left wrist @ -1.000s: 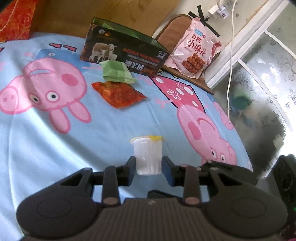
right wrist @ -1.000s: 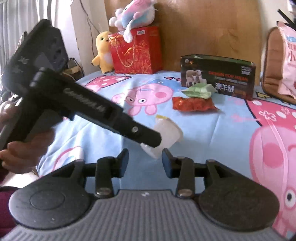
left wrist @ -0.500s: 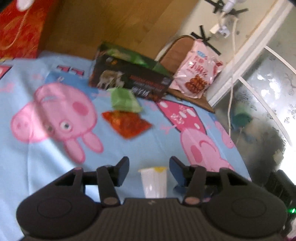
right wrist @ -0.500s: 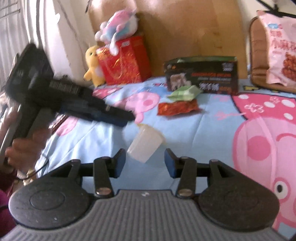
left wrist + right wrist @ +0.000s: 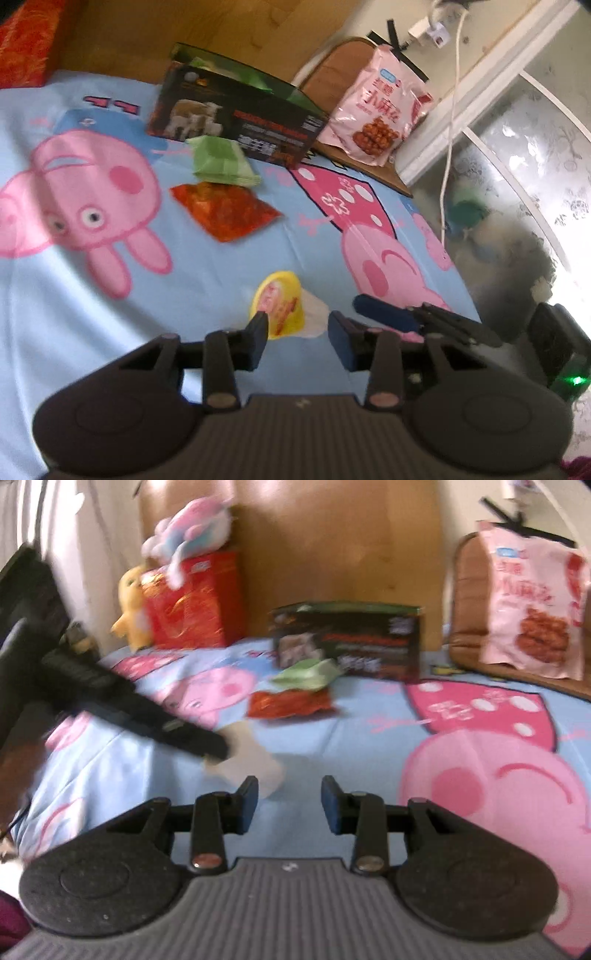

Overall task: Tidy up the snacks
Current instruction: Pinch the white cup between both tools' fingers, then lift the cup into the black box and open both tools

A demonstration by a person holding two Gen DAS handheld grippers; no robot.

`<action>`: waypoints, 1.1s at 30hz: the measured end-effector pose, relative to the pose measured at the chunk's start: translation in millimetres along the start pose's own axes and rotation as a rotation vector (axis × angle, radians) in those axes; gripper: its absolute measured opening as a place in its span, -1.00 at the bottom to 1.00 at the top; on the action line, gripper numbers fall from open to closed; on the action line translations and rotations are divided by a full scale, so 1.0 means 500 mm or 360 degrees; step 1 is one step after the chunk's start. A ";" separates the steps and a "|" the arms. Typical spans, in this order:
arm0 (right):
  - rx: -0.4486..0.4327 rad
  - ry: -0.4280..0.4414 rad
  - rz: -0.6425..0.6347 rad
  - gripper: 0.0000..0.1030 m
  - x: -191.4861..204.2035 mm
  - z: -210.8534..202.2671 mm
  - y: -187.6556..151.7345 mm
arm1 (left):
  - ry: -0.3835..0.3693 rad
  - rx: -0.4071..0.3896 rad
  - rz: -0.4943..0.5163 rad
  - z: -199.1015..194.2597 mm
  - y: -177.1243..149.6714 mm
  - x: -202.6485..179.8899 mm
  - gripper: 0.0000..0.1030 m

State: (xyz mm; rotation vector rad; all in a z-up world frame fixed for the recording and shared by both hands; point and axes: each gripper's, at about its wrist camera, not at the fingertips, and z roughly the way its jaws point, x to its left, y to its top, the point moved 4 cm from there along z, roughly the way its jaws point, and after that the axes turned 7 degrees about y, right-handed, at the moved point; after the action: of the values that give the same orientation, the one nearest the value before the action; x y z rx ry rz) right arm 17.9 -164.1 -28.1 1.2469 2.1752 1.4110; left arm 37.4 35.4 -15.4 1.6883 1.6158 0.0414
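A bed sheet [image 5: 229,280] printed with pink cartoon pigs fills both views, with a wooden headboard [image 5: 332,542] behind it. A jelly cup [image 5: 286,306] lies tipped on its side on the sheet, its yellow lid facing the left camera, just ahead of the left tool [image 5: 297,338]. That tool's jaws have just been closing; the cup sits at their tips, touching the left one, but the pads do not visibly press it, so they stand apart. In the right view the left tool's finger [image 5: 192,738] meets the pale cup [image 5: 251,766], which lies ahead of the right tool [image 5: 289,803]; its jaws have also just been closing, with nothing between them. Farther up the sheet lie a red packet [image 5: 225,212] and a green packet [image 5: 221,166], touching, in front of a dark box [image 5: 236,125]. A pink snack bag [image 5: 376,122] leans on a brown cushion [image 5: 465,602].
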 end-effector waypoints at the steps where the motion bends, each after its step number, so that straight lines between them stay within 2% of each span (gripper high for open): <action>1: -0.0010 0.0041 0.0011 -0.20 0.000 -0.004 0.000 | 0.0003 -0.0013 -0.0010 -0.007 0.002 0.004 -0.24; 3: 0.0003 0.0079 -0.0034 -0.20 0.012 -0.001 -0.002 | 0.0011 -0.0044 -0.0027 -0.017 0.012 0.009 -0.12; 9: 0.0079 0.0133 -0.0150 -0.19 0.041 0.038 -0.006 | 0.0051 -0.0040 0.0043 0.003 0.025 -0.011 -0.10; 12: 0.0103 0.0115 -0.0203 -0.18 0.043 0.053 -0.008 | 0.0093 0.0025 0.0080 0.035 0.015 -0.013 -0.23; 14: 0.0122 0.0135 -0.0199 -0.19 0.040 0.063 -0.010 | 0.0040 0.0079 0.0019 0.052 0.010 -0.005 -0.25; 17: 0.0106 0.0121 -0.0188 -0.18 0.037 0.070 0.001 | 0.0043 0.0057 0.0027 0.046 0.028 -0.007 -0.31; 24: -0.0090 0.0034 -0.0249 -0.19 0.015 0.089 0.097 | 0.0053 -0.0143 0.0138 0.022 0.152 -0.038 -0.31; 31: -0.0225 -0.0040 -0.0200 -0.20 -0.066 0.188 0.237 | 0.0070 -0.0255 0.0052 0.079 0.318 -0.019 -0.31; 33: -0.0253 -0.0065 -0.0190 -0.20 -0.087 0.218 0.270 | 0.0090 -0.0280 0.0021 0.103 0.356 -0.009 -0.24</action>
State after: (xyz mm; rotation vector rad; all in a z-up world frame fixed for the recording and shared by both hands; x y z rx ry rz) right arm 180.5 -109.5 22.3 1.0630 2.0302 1.4641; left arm 211.7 26.2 47.2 1.5747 1.5932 0.2333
